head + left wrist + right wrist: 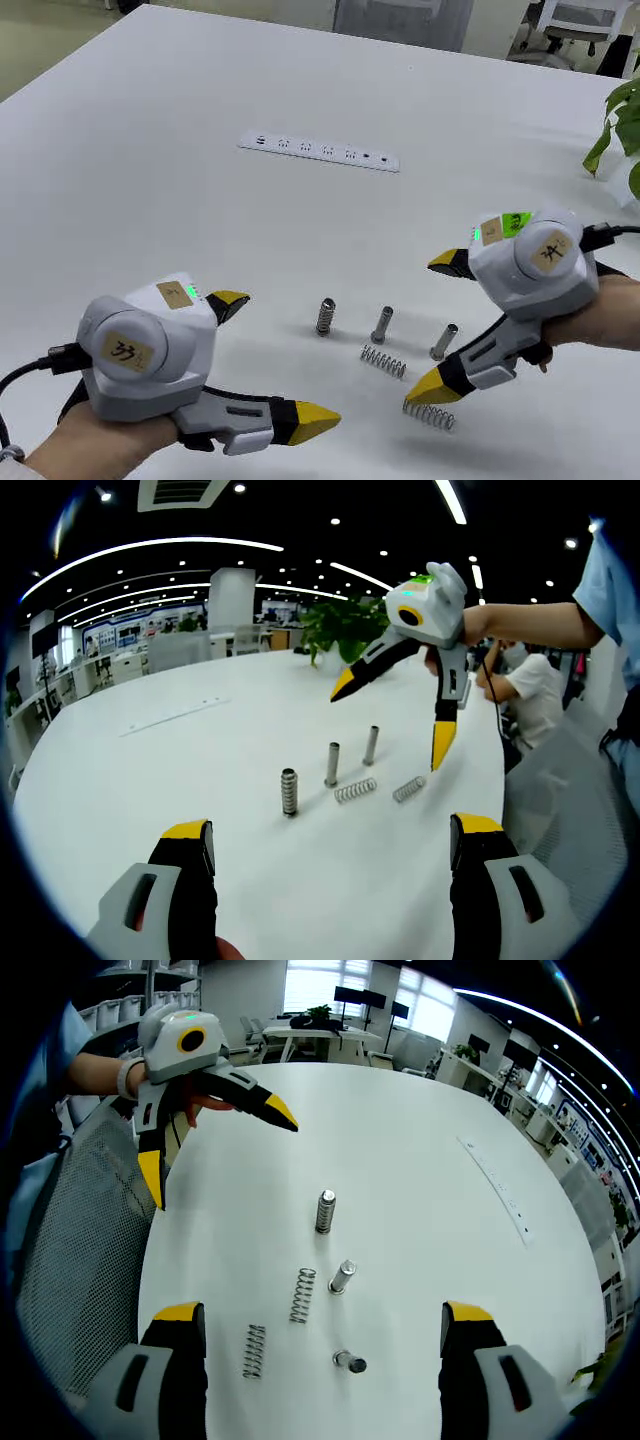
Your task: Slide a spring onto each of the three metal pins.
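Open office: white table (150,150), power strip (318,151) on it; plant (620,125) at edge; ceiling light strips (150,546); windows (310,985).

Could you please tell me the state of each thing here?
Left gripper: open, empty.
Right gripper: open, empty.
Left pin: upright, spring on it.
Middle pin: upright, bare.
Right pin: upright, bare.
Spring by middle pin: loose, lying flat.
Spring by right gripper: loose, lying flat.

Bright ceiling lights, soft shadows, sharp focus, fisheye edge distortion
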Demonstrator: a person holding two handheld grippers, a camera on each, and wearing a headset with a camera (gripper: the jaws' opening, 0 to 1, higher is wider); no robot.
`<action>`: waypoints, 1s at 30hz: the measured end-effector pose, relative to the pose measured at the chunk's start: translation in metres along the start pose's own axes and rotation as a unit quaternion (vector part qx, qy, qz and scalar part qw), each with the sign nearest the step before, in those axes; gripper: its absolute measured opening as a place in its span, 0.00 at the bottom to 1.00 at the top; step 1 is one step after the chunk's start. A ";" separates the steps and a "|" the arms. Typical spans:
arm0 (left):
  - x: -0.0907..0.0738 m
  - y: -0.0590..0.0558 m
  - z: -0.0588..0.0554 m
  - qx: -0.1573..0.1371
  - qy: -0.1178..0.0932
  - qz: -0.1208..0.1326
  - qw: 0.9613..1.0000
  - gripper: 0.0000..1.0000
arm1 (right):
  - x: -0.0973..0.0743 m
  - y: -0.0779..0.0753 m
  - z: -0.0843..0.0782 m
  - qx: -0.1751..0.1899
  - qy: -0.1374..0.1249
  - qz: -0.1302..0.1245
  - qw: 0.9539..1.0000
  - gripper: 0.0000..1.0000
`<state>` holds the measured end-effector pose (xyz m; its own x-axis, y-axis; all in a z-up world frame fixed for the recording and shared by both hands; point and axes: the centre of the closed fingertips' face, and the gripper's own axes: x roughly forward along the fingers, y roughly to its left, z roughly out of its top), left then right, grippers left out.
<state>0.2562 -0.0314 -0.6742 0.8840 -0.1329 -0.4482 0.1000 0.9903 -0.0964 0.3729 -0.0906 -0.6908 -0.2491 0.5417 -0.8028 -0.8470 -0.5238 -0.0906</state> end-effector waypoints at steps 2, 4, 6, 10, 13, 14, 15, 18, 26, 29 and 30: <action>0.000 -0.003 0.001 0.005 0.002 -0.004 1.000 1.00 | -0.005 0.001 -0.008 0.009 -0.003 -0.005 1.000 0.99; -0.001 -0.005 0.001 0.008 0.006 -0.007 1.000 1.00 | -0.009 0.004 -0.014 0.014 -0.003 -0.009 1.000 0.99; -0.001 -0.007 0.000 0.010 0.009 -0.011 1.000 1.00 | -0.014 0.008 -0.018 0.020 -0.003 -0.013 1.000 0.99; 0.000 -0.009 -0.002 0.014 0.016 -0.018 1.000 1.00 | -0.024 0.014 -0.026 0.044 -0.014 -0.031 0.998 0.99; 0.001 -0.011 -0.002 0.017 0.018 -0.023 0.999 1.00 | -0.028 0.019 -0.034 0.053 -0.013 -0.039 0.998 0.99; 0.001 -0.012 -0.003 0.018 0.020 -0.026 0.999 1.00 | -0.030 0.020 -0.037 0.057 -0.013 -0.045 0.997 0.99; 0.001 -0.012 -0.003 0.019 0.022 -0.028 0.999 1.00 | -0.032 0.020 -0.039 0.061 -0.015 -0.048 0.997 0.99; 0.002 -0.011 -0.005 0.020 0.024 -0.030 0.999 1.00 | -0.036 0.024 -0.042 0.077 -0.023 -0.057 0.995 0.99; 0.003 -0.007 -0.009 0.024 0.032 -0.035 0.999 1.00 | -0.047 0.030 -0.057 0.105 -0.033 -0.078 0.991 0.99; 0.003 -0.006 -0.010 0.022 0.034 -0.035 0.999 1.00 | -0.051 0.031 -0.062 0.116 -0.036 -0.086 0.989 0.99; 0.002 -0.006 -0.011 0.023 0.036 -0.036 0.998 1.00 | -0.053 0.032 -0.064 0.123 -0.038 -0.088 0.988 0.98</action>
<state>0.2527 -0.0384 -0.6845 0.8392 -0.2051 -0.5036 0.1850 0.9786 -0.0903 0.3892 -0.1782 -0.6891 -0.1138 0.6624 -0.7405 -0.9666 -0.2462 -0.0717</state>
